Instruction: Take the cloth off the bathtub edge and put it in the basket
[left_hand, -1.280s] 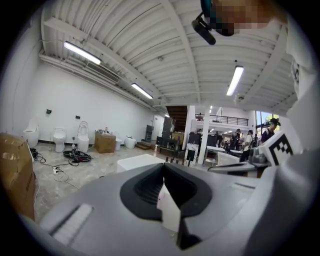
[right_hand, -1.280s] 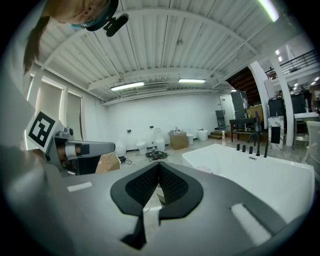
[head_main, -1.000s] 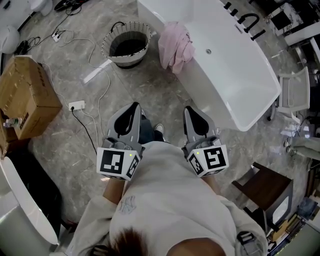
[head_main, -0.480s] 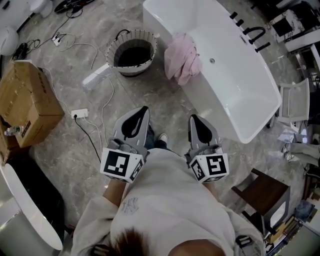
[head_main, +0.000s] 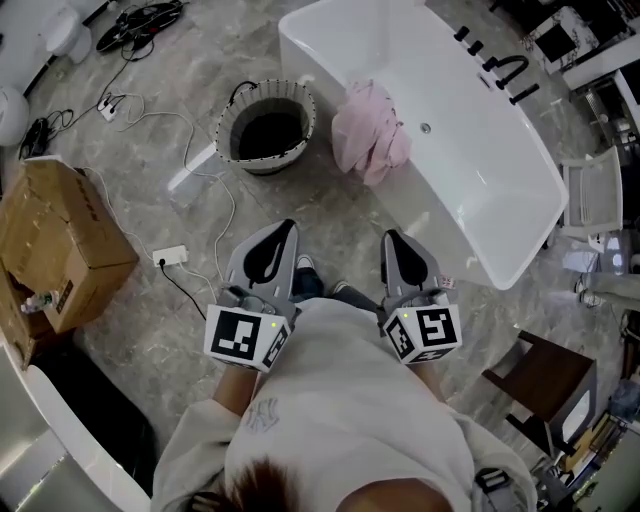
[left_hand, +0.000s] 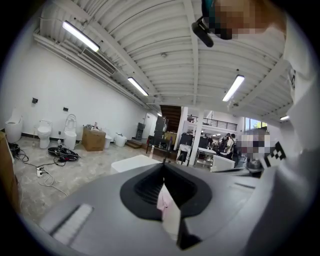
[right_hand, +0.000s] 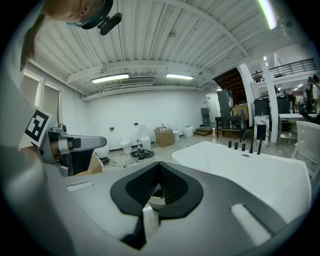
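Closer now: I walked left claw (head_main: 281, 230) and right claw (head_main: 396, 241) toward bathtub (head_main: 470, 180), both pressed together, empty; pink cloth (head_main: 370, 130) hung on its edge, near basket (head_main: 224, 128).

Sweatshirt (head_main: 350, 400): pale cream, long sleeves, small grey print (head_main: 258, 414) on L shoulder. Dark hair (head_main: 262, 485). Blue jeans (head_main: 306, 287), white sneaker (head_main: 304, 263). L gripper (head_main: 283, 228) & R gripper (head_main: 393, 238): grey plastic shells w/ black ribbed teardrop insets. Each has a marker cube, L (head_main: 245, 338) & R (head_main: 422, 332): black-&-white squares, small green LED.
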